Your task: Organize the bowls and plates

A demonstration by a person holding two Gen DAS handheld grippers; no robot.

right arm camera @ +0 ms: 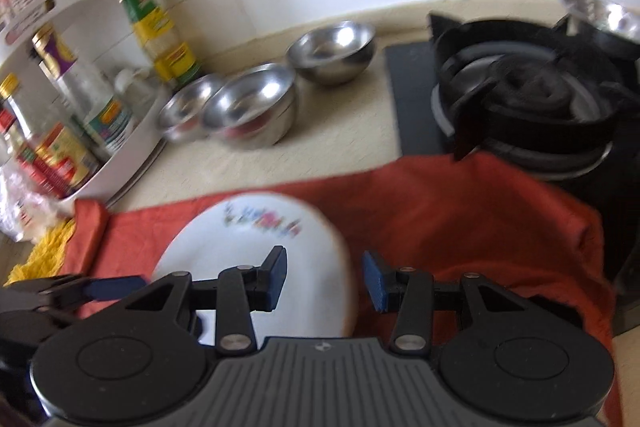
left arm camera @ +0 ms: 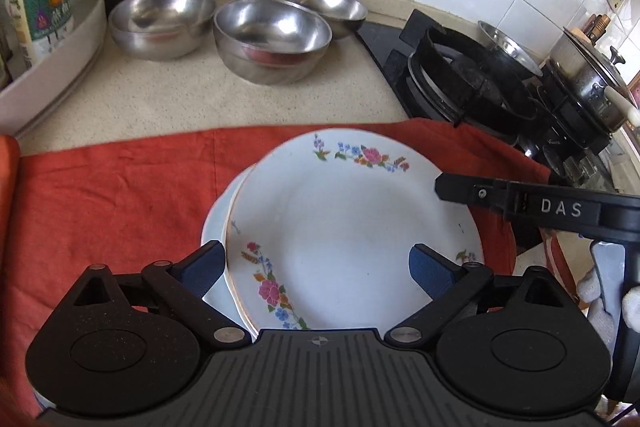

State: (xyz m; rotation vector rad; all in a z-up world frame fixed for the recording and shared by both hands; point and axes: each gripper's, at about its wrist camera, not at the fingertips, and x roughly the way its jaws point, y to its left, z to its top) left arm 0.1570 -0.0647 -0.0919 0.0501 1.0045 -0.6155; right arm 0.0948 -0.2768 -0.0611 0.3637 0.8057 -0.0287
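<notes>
Plates [left arm camera: 352, 227] sat stacked on red cloth [left arm camera: 120, 195]; L gripper [left arm camera: 316, 263] and R gripper [right arm camera: 325, 279] both released. Plate step looked done; next, nest steel bowls [left arm camera: 272, 39].

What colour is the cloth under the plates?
Orange-red cloth; clearest in the left wrist view.

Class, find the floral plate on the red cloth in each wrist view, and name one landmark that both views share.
Left wrist view: the floral plate fills the lower centre, stacked on another plate, between the open left gripper fingers.
Right wrist view: the floral plate sits lower left of centre, blurred, behind the open right gripper.
Shared landmark: the three steel bowls behind the cloth.
</notes>
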